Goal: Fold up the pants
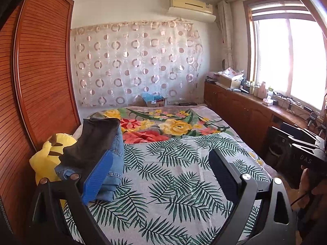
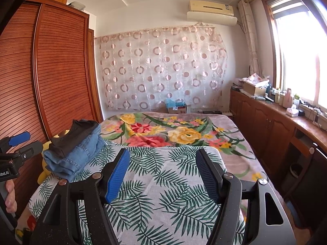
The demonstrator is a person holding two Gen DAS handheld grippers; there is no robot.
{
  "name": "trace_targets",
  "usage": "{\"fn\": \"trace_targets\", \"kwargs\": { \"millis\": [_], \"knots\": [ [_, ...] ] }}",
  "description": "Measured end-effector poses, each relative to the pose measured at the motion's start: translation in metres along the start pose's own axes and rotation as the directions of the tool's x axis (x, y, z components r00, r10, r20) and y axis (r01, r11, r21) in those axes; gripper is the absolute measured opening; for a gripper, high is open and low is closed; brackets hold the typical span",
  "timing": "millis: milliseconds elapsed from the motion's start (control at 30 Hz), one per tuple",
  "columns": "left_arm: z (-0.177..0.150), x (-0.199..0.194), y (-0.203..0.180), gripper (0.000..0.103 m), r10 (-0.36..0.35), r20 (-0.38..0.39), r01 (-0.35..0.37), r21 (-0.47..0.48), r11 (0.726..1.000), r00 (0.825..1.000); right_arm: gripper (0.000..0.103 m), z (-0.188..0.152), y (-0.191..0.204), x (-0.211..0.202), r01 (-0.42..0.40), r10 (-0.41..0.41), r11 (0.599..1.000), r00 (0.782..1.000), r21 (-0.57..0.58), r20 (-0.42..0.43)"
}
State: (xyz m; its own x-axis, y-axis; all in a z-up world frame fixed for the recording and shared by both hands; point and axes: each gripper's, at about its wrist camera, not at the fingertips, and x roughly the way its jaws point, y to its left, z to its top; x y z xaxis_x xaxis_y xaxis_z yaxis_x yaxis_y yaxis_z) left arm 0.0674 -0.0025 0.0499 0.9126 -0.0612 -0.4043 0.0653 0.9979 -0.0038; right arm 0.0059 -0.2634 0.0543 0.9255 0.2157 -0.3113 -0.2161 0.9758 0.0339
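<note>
Folded jeans (image 2: pixel 75 155) stacked under a dark garment (image 2: pixel 79 134) on the bed (image 2: pixel 163 183), left gripper (image 1: pixel 161 175) and right gripper (image 2: pixel 163 173) held above the bed, jaws released, nothing grasped.

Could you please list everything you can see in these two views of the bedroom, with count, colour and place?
Folded pants: one stack, blue denim with a dark pair on top, left edge of the bed.
Plush toy: one, yellow, beside the stack against the wardrobe.
Leaf-print sheet: one, white and green, near half of the bed.
Floral blanket: one, multicoloured, far half.
Wardrobe: one, reddish wood, left.
Circle-pattern curtain: one, pinkish, far wall.
Air conditioner: one, cream, high on the wall.
Cabinet: one, brown, cluttered top, under the window.
Left tool: open, empty.
Right tool: open, empty.
</note>
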Motion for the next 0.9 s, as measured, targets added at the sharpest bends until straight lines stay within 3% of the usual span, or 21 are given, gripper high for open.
{"fn": "trace_targets", "kwargs": {
  "millis": [900],
  "knots": [
    [-0.0002, -0.0003, -0.0004, 0.095, 0.003, 0.002, -0.003, 0.001, 1.000, 1.000, 0.069, -0.0019, -0.0020, 0.0003, -0.008, 0.009, 1.000, 1.000, -0.006, 0.008]
  ]
}}
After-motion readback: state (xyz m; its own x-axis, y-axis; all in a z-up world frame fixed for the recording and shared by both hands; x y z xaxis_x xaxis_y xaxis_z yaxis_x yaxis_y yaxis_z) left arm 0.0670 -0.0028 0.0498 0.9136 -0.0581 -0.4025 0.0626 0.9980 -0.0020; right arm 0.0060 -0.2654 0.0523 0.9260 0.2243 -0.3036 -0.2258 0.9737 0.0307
